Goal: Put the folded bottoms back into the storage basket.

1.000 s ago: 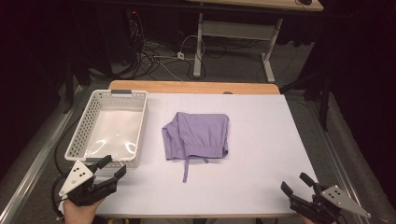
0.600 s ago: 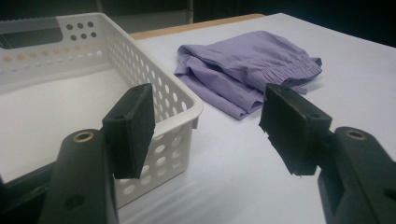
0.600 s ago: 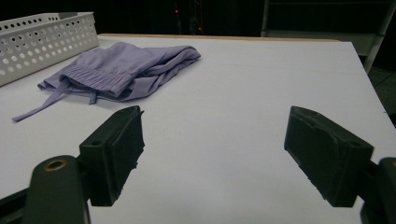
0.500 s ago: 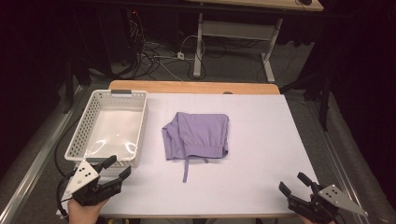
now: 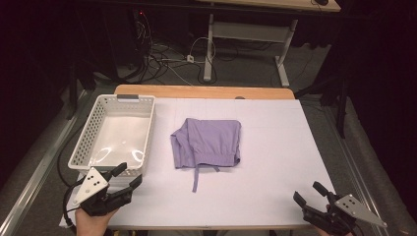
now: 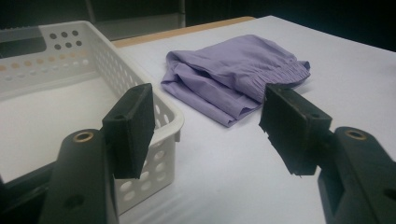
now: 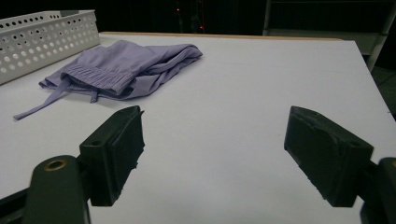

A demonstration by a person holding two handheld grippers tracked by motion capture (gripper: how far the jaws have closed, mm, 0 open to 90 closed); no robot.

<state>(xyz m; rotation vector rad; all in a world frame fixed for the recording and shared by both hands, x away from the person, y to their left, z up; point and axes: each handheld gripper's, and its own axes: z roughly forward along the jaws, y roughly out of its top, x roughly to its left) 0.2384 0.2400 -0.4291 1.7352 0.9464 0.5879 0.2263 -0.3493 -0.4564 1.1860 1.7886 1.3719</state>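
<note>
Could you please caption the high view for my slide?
Folded purple garment beside a white basket, open left gripper and right gripper apart from it.

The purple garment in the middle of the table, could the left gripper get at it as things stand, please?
Probably yes: the left gripper is open, and bare table lies between it and the purple garment; the basket sits aside.
</note>
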